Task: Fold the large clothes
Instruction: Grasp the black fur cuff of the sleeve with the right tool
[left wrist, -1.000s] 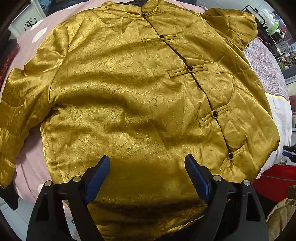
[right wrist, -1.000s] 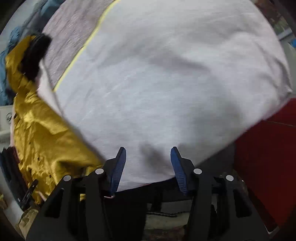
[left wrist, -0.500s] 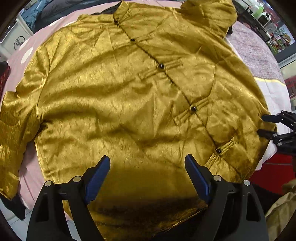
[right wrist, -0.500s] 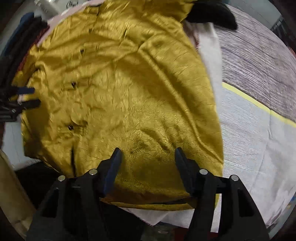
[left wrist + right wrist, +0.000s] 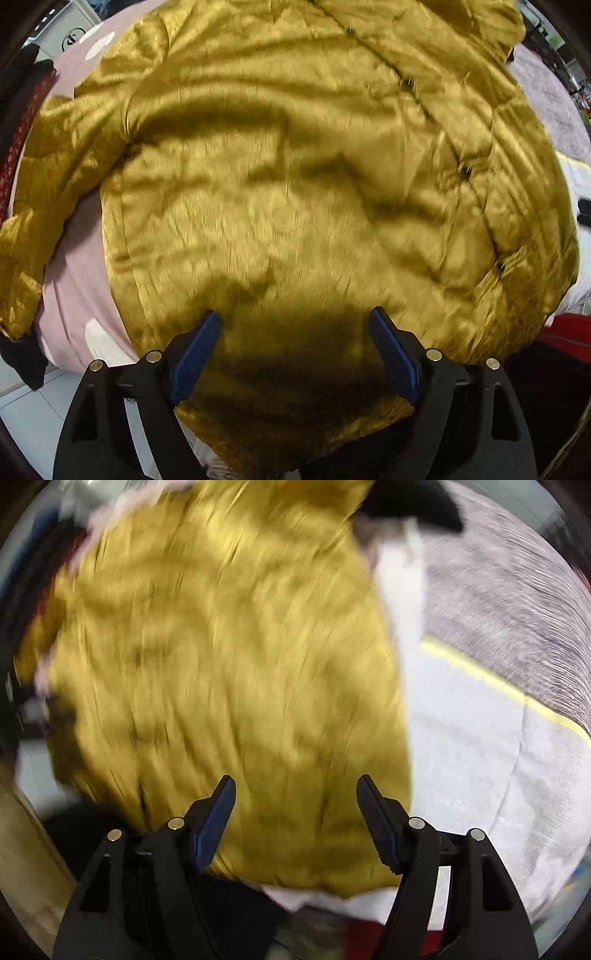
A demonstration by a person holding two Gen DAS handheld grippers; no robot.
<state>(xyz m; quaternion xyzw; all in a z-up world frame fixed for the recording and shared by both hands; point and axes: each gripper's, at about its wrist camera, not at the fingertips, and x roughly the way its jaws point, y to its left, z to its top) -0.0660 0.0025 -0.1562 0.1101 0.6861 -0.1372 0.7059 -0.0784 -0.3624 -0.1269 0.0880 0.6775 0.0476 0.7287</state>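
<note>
A large gold satin jacket (image 5: 295, 166) with black knot buttons lies spread front-up on the bed. Its left sleeve (image 5: 33, 236) hangs over the pink sheet. My left gripper (image 5: 295, 325) is open, low over the jacket's bottom hem, with the cloth between and under the blue fingers (image 5: 195, 350). In the right wrist view the same jacket (image 5: 221, 683) is blurred. My right gripper (image 5: 295, 794) is open just above the jacket's side edge near the hem. Neither gripper holds anything.
The jacket lies on a pink sheet (image 5: 70, 302) on the left and a grey and white cover with a yellow stripe (image 5: 498, 720) on the right. Dark clothes (image 5: 18, 110) sit at the far left. Something red (image 5: 569, 332) lies past the bed's right edge.
Both grippers have dropped closer to the jacket's lower edge. The right gripper swung from the white cover onto the gold jacket. Both stay open.
</note>
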